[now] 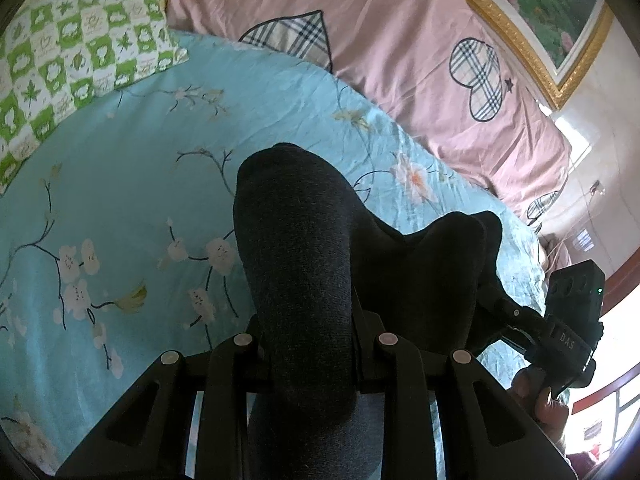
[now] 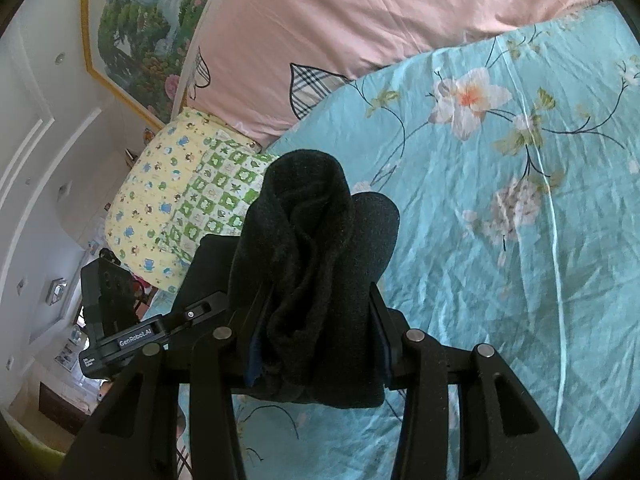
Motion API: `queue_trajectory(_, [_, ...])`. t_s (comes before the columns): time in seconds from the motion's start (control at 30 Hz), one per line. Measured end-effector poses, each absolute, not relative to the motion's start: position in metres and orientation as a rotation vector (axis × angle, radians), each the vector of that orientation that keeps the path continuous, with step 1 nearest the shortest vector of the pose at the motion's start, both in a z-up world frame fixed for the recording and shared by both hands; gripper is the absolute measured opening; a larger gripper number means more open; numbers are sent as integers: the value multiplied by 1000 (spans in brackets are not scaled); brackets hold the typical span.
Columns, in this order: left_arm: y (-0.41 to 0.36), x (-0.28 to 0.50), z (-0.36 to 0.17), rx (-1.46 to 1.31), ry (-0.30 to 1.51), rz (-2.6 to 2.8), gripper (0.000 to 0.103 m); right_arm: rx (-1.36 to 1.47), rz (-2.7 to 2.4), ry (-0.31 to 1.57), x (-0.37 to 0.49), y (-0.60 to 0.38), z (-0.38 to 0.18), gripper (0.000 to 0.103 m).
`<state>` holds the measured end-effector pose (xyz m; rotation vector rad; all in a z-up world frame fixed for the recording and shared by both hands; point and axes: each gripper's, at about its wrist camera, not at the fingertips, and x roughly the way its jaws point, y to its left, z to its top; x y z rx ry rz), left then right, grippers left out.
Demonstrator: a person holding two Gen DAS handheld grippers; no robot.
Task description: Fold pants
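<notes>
Dark charcoal knit pants (image 1: pixel 296 248) hang bunched between both grippers above a turquoise floral bed sheet (image 1: pixel 120 184). My left gripper (image 1: pixel 308 344) is shut on a thick fold of the pants, which hides its fingertips. The right gripper shows at the right edge of the left wrist view (image 1: pixel 560 336), also holding the fabric. In the right wrist view the right gripper (image 2: pixel 320 332) is shut on a rolled bunch of the pants (image 2: pixel 316 240). The left gripper appears at its lower left (image 2: pixel 120 320).
A pink duvet with plaid hearts (image 1: pixel 400 40) lies along the far side of the bed. A green and white checked pillow (image 1: pixel 72 52) and a yellow pillow (image 2: pixel 152 192) sit at one end. A gold-framed painting (image 1: pixel 552 12) hangs on the wall.
</notes>
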<state>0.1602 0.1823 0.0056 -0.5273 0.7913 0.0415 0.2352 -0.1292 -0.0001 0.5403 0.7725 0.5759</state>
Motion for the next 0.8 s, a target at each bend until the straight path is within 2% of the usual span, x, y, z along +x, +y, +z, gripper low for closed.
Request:
queue_trajectory(0.17, [188,164,-7,-539,807,38,29,534,549,792,241,-133,-9,49])
queue_trajectory(0.47, [190,167,-24,-546,822,42,49,493,429,802,238,-153,-21,56])
queue_trajectory(0.53, [189,168,-24,-537,824,53,55,493,420,797,239,-155,-22,57])
queue_trajectory(0.73, [187,157,-7,-492,808,91,59,479,402,788,237,-154,-18,57])
queue_trajectory(0.8, [185,151,-1,-472,791,98,65,467,403,769,233,-151,-11,58])
